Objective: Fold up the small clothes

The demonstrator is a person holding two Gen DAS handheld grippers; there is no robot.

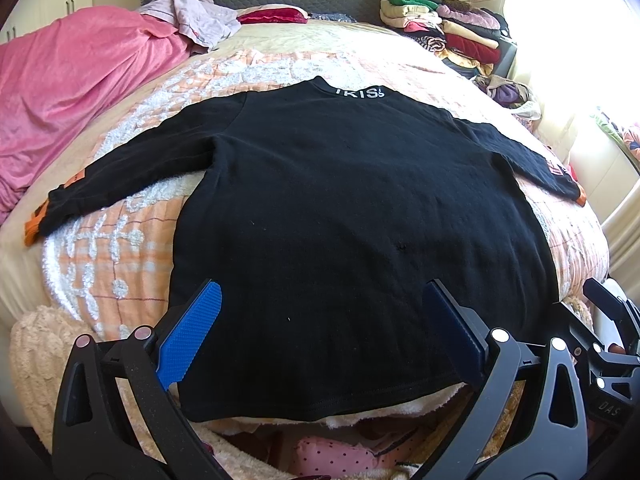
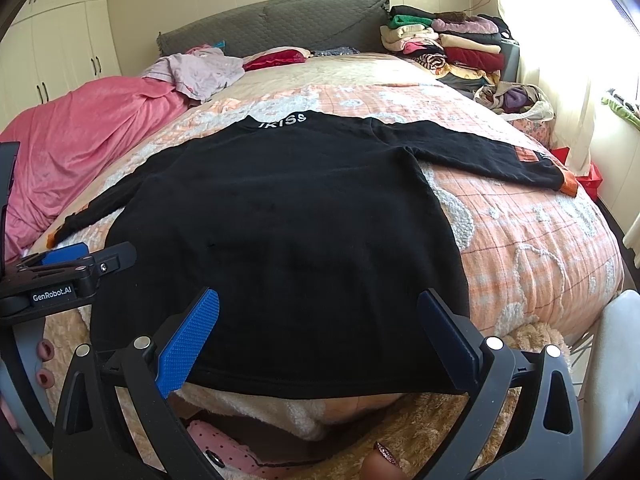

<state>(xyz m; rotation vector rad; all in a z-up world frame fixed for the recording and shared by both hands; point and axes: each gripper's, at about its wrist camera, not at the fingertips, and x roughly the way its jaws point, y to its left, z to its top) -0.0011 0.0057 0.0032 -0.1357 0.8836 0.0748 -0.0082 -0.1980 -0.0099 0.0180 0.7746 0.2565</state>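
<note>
"IKISS" on sweater collar [image 2: 282, 119]; "GenRobot.AI" on left tool [image 2: 52, 294]

Left gripper [image 1: 322, 328] and right gripper [image 2: 318, 332]: fingers spread wide, nothing between them, both level, side by side, pointing forward.

Bed [image 2: 520, 240], black top [image 2: 280, 220] flat, perhaps blanket [image 2: 80, 140]

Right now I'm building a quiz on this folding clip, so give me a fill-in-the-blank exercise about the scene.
1. The shirt spread flat on the bed is ____ in colour.
2. Its sleeve cuffs are ____.
3. Both the left gripper and right gripper have their jaws ____.
4. The blanket bunched at the bed's left side is ____.

Missing words: black; orange; open; pink
</note>
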